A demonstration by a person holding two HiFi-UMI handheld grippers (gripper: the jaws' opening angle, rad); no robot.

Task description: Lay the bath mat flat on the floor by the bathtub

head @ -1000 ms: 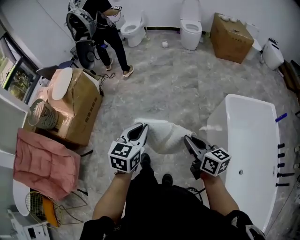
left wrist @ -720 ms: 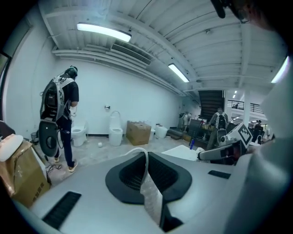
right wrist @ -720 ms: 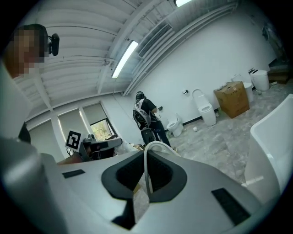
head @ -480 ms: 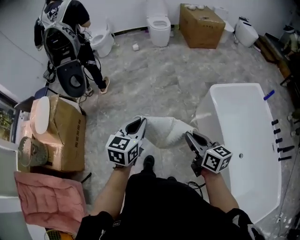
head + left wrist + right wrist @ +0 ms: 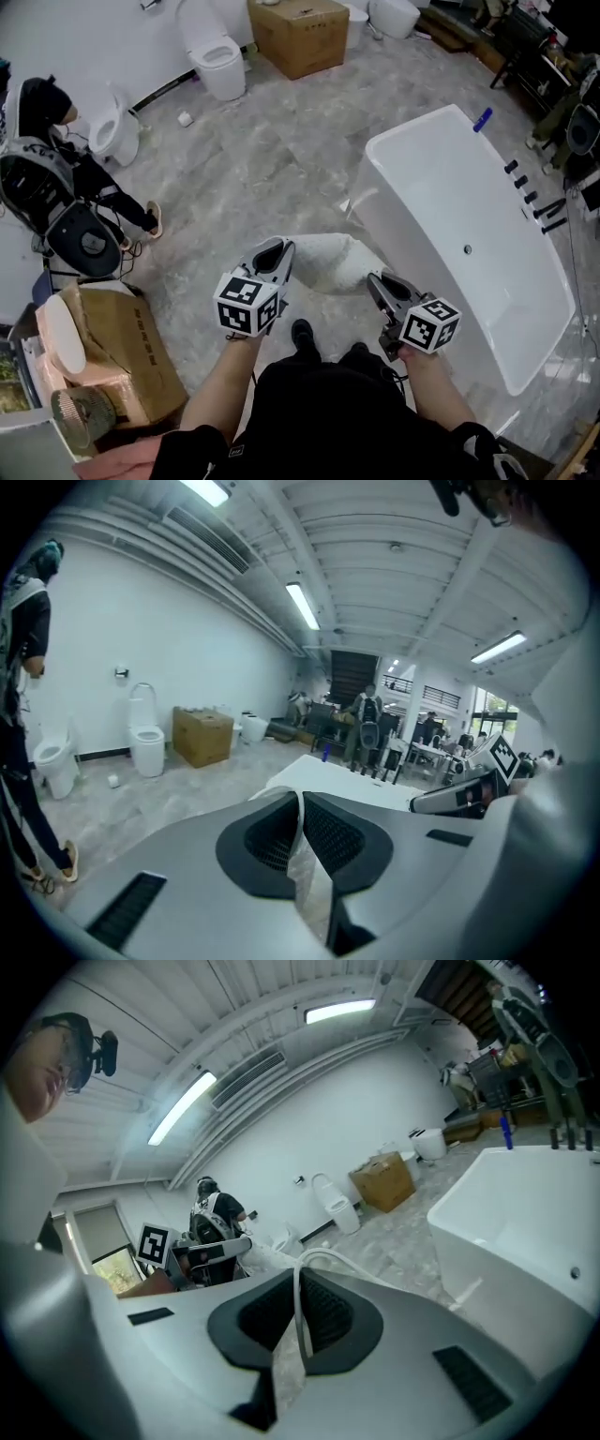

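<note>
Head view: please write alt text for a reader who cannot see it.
Seen from above, a person holds a white bath mat, bunched and off the floor, with the left gripper and right gripper each shut on one end. A white bathtub stands just to its right.

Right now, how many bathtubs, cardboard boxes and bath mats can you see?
white rectangular bathtub: 1
brown cardboard boxes, one beside the toilet, one at lower left: 2
white fabric bath mat: 1
Total: 4
</note>
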